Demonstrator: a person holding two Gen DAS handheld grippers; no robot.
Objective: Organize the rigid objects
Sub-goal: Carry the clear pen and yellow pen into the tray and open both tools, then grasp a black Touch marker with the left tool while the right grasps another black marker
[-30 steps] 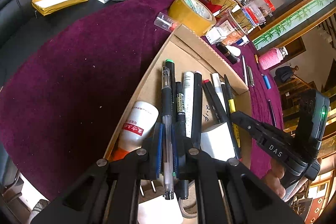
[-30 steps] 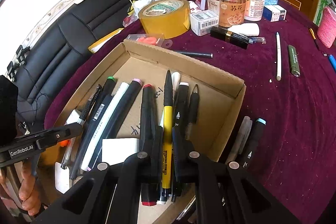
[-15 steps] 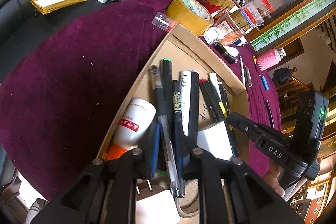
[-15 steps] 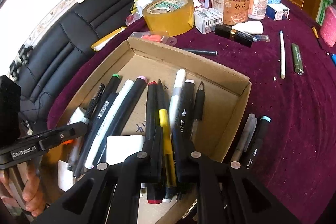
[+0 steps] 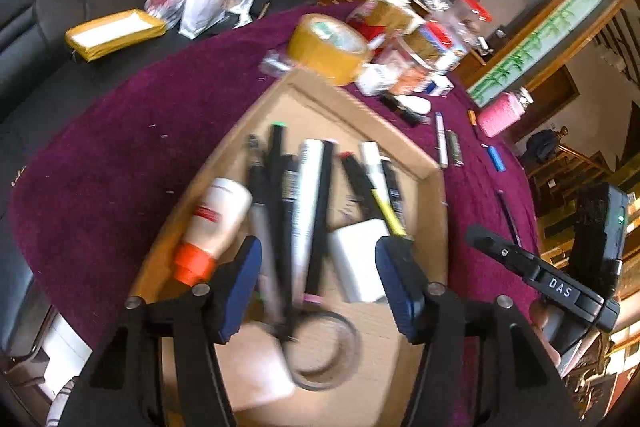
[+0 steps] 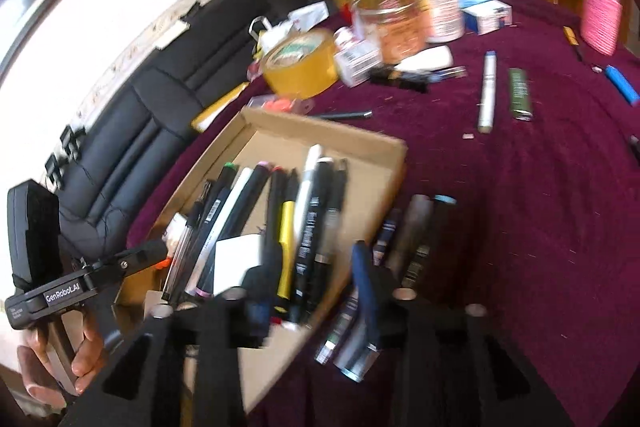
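Over the box [image 5: 434,183] on the purple cloth [image 5: 120,147], both the left gripper [image 5: 318,277] and right gripper [image 6: 310,267] are opening, nothing clamped, while the pens [image 5: 308,195] lie side by side inside.

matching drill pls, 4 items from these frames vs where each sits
Items:
1. yellow pen
2. packing tape roll
3. green marker
4. glue bottle

Places:
A. bare purple cloth, right of the white pen
B. inside the cardboard box, among the markers
C. on the cloth beyond the box's far corner
D. along the box's left wall, orange cap toward the camera

Pairs: 1-B, 2-C, 3-A, 4-D
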